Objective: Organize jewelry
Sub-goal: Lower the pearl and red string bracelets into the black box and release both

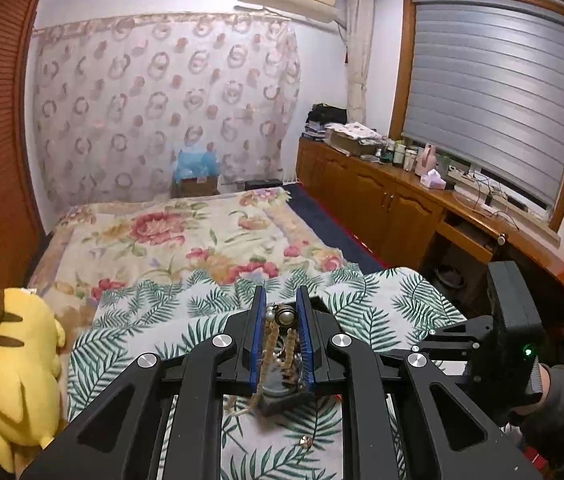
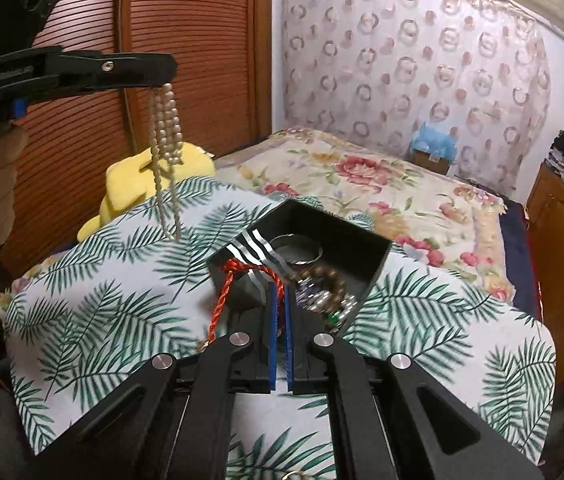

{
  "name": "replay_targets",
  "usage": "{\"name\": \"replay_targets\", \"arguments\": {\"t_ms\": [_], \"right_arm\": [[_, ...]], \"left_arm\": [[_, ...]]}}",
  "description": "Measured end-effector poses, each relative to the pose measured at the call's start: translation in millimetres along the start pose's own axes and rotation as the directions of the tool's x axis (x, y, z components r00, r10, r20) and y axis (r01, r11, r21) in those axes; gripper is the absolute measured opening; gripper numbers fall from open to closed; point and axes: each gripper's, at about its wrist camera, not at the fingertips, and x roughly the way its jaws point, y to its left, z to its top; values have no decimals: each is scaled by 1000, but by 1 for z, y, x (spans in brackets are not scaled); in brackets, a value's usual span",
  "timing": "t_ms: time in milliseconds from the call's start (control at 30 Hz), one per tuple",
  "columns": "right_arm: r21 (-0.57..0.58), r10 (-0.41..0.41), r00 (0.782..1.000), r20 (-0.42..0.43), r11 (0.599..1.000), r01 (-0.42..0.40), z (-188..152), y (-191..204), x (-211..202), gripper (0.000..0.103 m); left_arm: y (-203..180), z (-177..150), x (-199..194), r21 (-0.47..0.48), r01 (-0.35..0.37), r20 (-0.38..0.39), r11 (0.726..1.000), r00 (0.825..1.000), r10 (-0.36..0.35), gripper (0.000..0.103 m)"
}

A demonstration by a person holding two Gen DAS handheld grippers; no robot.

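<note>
The left gripper (image 2: 164, 76) is pinching a pearl necklace (image 2: 166, 140), dangling it beside the black box (image 2: 378, 264); the right gripper (image 2: 281, 292) is clamping a red cord (image 2: 222, 296). Both probably need lowering into the box.

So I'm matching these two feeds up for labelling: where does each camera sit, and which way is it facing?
Left wrist: on the left gripper, looking along its fingers over the bed toward the window; pearl necklace pinched in them; right gripper's body and a gloved hand show at right.
Right wrist: on the right gripper, facing the black box and wardrobe; red cord in its fingers; left gripper upper left.
Shared: leaf-print cloth, pearls, yellow plush.
</note>
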Motion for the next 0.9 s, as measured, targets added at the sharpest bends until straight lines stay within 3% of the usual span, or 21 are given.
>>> {"name": "replay_targets", "arguments": {"t_ms": [200,767,800,900], "right_arm": [[44,0,999,39,999,-1,7,-19,14,4],[78,26,1000,-5,997,-26,2,-30,56,5],[79,26,1000,-7,997,-25,1,-31,56,6],[82,23,1000,-5,996,-22,1,-31,54,24]], "left_arm": [[-7,16,12,23,-1,7,1000,1000,1,14],[-11,36,62,39,17,-30,999,999,-15,14],[-11,36,65,37,18,-35,999,999,-16,14],[-10,34,76,37,20,-53,999,998,-18,14]]}}
